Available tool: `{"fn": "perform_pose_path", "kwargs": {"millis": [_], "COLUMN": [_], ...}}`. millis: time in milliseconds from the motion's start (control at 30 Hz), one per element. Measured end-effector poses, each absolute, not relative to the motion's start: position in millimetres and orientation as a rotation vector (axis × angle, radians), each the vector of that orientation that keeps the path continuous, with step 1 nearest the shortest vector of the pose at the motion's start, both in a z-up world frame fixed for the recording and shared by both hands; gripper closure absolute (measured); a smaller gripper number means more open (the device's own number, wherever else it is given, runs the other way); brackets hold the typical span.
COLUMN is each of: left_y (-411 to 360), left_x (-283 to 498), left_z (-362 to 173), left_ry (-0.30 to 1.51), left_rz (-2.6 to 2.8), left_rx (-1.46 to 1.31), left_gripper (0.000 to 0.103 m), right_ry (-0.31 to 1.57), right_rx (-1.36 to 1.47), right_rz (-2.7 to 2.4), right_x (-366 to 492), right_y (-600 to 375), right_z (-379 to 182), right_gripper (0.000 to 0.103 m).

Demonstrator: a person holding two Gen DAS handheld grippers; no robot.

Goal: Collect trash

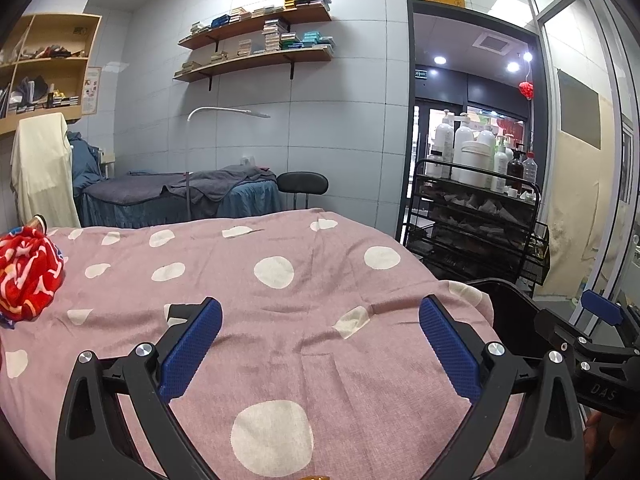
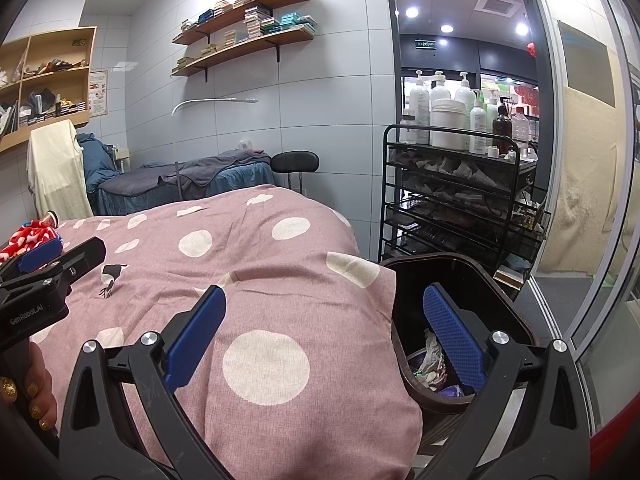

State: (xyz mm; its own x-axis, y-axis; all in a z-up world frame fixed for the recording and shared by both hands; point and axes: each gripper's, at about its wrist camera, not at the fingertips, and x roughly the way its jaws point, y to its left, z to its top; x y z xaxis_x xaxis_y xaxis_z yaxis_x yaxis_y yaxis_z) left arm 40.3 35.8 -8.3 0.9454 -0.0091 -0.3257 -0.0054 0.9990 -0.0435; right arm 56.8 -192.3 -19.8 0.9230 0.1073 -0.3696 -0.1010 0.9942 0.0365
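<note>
With both tools spread wide and nothing between their pads, no pick is under way at this moment. The left gripper (image 1: 320,344) hovers over the pink spotted bedspread (image 1: 280,320), jaws fully apart and empty. The right gripper (image 2: 324,332) is just as wide and as empty, straddling the corner of the bed: its left pad sits over the bedspread (image 2: 260,280), its right pad over the mouth of the dark trash bin (image 2: 516,320) that stands just beside the bed. Crumpled paper (image 2: 434,356) already lies inside the bin, a shapeless wad with no clear long axis or heading.

My reading is that this falls between pieces, either after a drop or with the collecting nearly done, since the bedspread shows no loose litter in either view. The bin's opening faces up and its oval rim seems to run lengthwise away from the camera, alongside the bed edge.

A bunched red patterned cloth (image 1: 28,272) sits at the far left of the bed; whether it counts as trash I cannot tell. The next move calls for finding any remaining scrap before either gripper commits.
</note>
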Motion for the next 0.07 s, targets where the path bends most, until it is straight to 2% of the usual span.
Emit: {"fn": "perform_pose_path", "kwargs": {"millis": [67], "left_y": [35.3], "left_x": [40.1], "left_z": [-8.9], "left_ry": [0.331], "left_rz": [0.002], "left_rx": [-0.042], "left_gripper": [0.005], "right_ry": [0.381], "right_rx": [0.019], "right_rz": [0.108], "right_x": [57.0], "right_y": [-192.8], "right_z": [-20.2], "right_gripper": [0.005]}}
